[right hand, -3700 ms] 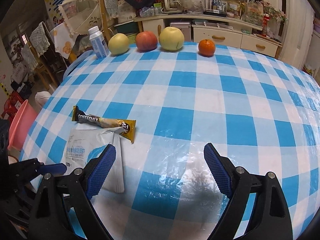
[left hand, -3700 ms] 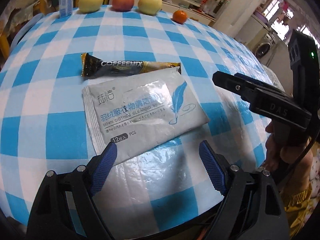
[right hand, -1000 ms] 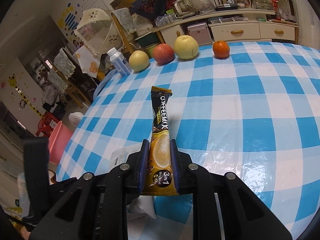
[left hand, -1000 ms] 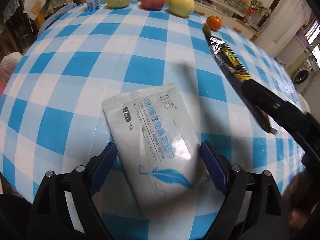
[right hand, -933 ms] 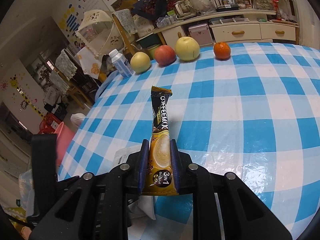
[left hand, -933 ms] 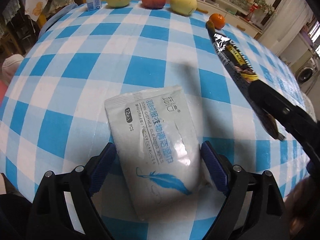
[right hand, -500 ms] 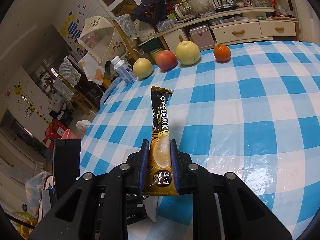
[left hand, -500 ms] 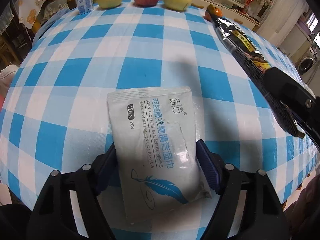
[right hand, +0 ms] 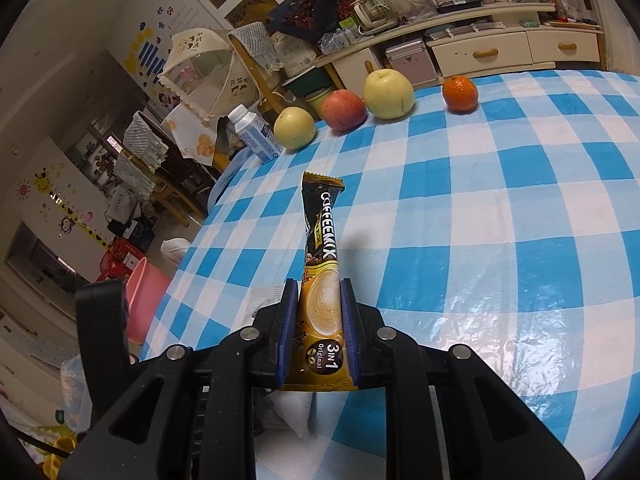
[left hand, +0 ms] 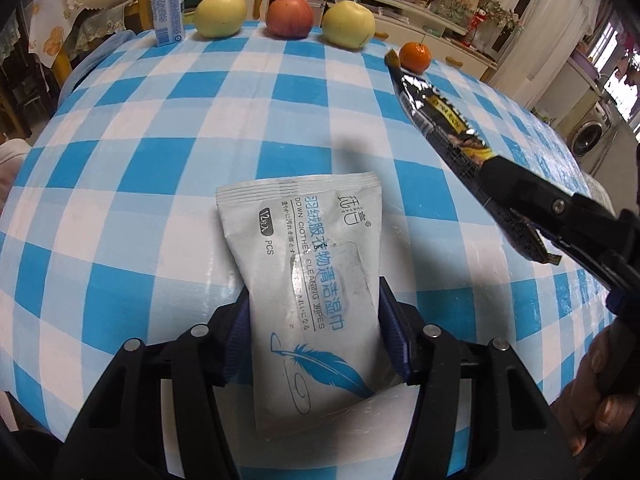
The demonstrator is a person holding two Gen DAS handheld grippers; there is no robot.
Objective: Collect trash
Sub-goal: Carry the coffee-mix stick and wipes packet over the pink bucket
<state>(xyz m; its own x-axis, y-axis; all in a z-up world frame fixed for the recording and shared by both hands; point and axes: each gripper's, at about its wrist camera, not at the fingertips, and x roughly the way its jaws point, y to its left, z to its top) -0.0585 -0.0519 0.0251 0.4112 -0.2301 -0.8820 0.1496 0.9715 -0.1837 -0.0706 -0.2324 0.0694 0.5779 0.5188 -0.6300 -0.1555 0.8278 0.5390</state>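
Note:
A white wet-wipes packet (left hand: 310, 264) with a blue feather print lies on the blue-checked tablecloth (left hand: 160, 128). My left gripper (left hand: 314, 336) is shut on its near end, the blue pads pressing both sides. My right gripper (right hand: 319, 320) is shut on a gold-and-black coffee-mix sachet (right hand: 320, 260) and holds it above the table, pointing away. In the left wrist view the sachet (left hand: 444, 112) and the right gripper (left hand: 520, 208) hang at the right. A corner of the wipes packet (right hand: 262, 300) shows behind the right gripper.
Along the far table edge stand a milk carton (left hand: 167, 12), two yellow-green apples (left hand: 218, 14) (left hand: 348, 24), a red apple (left hand: 289, 16) and an orange (left hand: 415, 56). A pink bin (right hand: 142, 304) sits on the floor left of the table, near chairs.
My left gripper has moved forward and closed on the wipes packet, which has turned lengthwise. My right gripper took the coffee sachet off the table earlier and keeps holding it raised.

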